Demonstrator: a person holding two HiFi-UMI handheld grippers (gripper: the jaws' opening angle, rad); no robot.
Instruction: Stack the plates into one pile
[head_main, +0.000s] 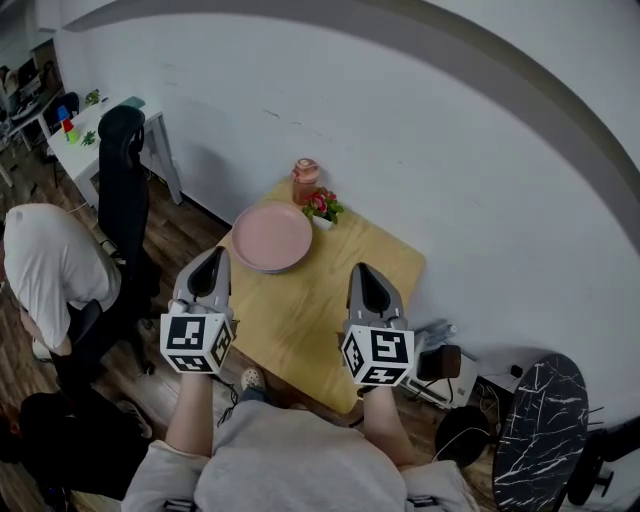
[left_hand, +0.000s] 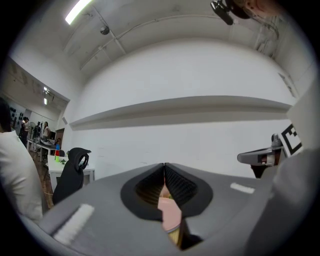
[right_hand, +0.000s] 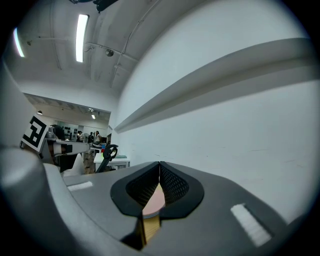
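A pile of pink plates (head_main: 270, 237) lies on the far left part of a small wooden table (head_main: 330, 300). My left gripper (head_main: 214, 258) hovers just in front of the plates, shut and empty. My right gripper (head_main: 363, 272) hangs over the table's right half, also shut with nothing in it. In the left gripper view the jaws (left_hand: 164, 168) meet at the tip, and a strip of pink plate (left_hand: 170, 214) shows below them. In the right gripper view the shut jaws (right_hand: 159, 167) frame the pink plate (right_hand: 154, 200) and a bit of the table (right_hand: 149, 226).
A pink jar (head_main: 305, 180) and a small pot of flowers (head_main: 322, 206) stand at the table's far edge by the white wall. A black office chair (head_main: 122, 170) and a person in a white shirt (head_main: 48, 265) are to the left. A dark marbled round top (head_main: 540, 430) is at the right.
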